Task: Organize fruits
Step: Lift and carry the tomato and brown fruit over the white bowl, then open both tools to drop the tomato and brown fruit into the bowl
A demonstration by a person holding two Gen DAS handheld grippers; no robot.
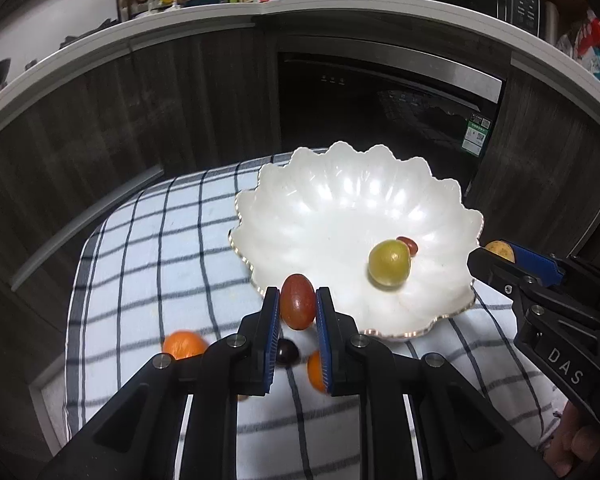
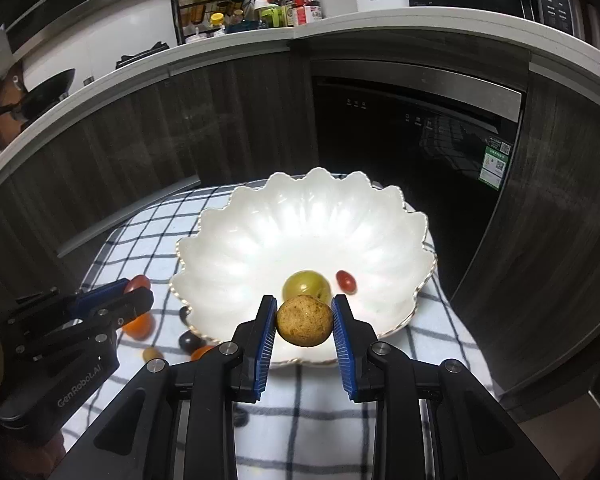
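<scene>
A white scalloped bowl [image 1: 340, 208] [image 2: 300, 224] stands on a checked cloth. In it lie a green grape [image 1: 389, 265] [image 2: 306, 283] and a small red tomato [image 1: 409, 245] [image 2: 346, 281]. My left gripper [image 1: 297, 307] [image 2: 134, 286] is shut on an oval red tomato [image 1: 297, 306] just before the bowl's near rim. My right gripper [image 2: 304, 321] [image 1: 496, 254] is shut on a round brown fruit [image 2: 305, 321] [image 1: 499, 250] over the bowl's near edge.
Loose on the checked cloth [image 1: 152, 240] lie two orange fruits [image 1: 184, 344] [image 1: 315, 370] and a dark grape [image 1: 287, 352]; the right wrist view shows more small fruits [image 2: 188, 340] left of the bowl. Dark cabinets and an oven [image 2: 412, 128] stand behind.
</scene>
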